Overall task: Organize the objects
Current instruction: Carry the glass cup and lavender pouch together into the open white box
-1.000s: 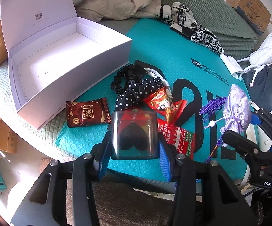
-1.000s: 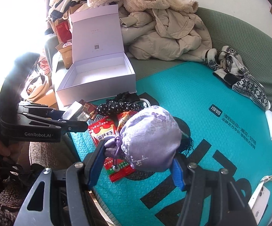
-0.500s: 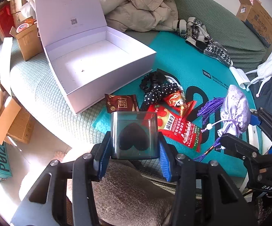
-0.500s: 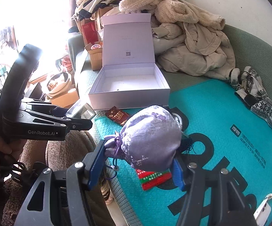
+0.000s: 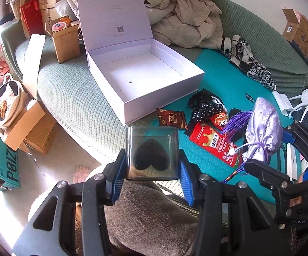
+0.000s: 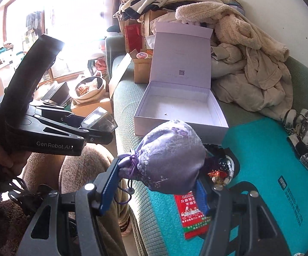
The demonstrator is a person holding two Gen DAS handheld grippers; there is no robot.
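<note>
Smoky clear plastic forms the one small cube box, a dark heart shape inside, clamped between the blue ribbed pads of the left gripper. The right gripper grips one lilac satin pouch with a purple drawstring and tassel. One open white gift box sits on the green quilted sofa, just beside the teal mat's corner. On the mat lie one brown "Kiss" packet and one red snack packet. The left gripper's side reads "GenRobot.AI".
</note>
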